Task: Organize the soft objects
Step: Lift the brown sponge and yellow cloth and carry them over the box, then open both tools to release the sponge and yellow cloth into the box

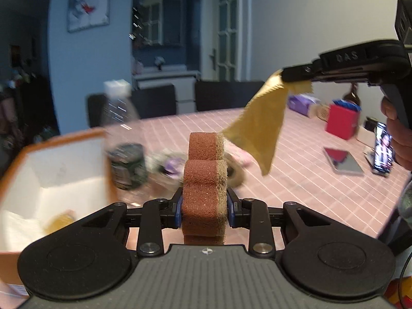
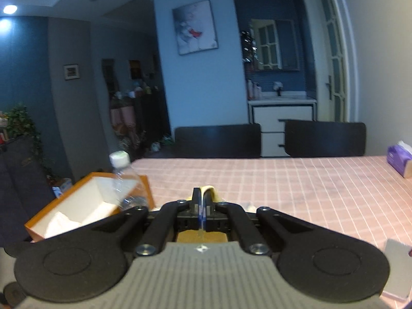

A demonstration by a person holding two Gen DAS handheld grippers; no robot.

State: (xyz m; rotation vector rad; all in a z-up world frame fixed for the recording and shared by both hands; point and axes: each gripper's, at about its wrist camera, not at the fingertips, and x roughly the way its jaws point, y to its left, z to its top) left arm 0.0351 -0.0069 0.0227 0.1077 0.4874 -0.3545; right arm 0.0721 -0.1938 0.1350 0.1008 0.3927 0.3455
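My left gripper [image 1: 204, 206] is shut on a wavy brown sponge [image 1: 204, 177] with a tan scouring side, held upright above the table. My right gripper [image 1: 284, 76] reaches in from the upper right of the left wrist view, shut on a yellow cloth [image 1: 260, 123] that hangs down from it in the air. In the right wrist view the right gripper [image 2: 202, 200] shows jaws pressed together with the yellow cloth [image 2: 209, 189] peeking out at the tip. An orange box [image 1: 15, 159] with a white inside stands at the left, also seen as the orange box [image 2: 74, 190].
A clear water bottle [image 1: 121, 134] stands beside the box, also the water bottle [image 2: 126, 180]. On the pink checked tablecloth [image 1: 296, 180] lie blurred small items [image 1: 170, 164], a phone [image 1: 383, 152], a tablet [image 1: 343, 161], a red box [image 1: 341, 123] and a purple tissue pack [image 2: 399, 161]. Dark chairs [image 2: 219, 140] stand behind.
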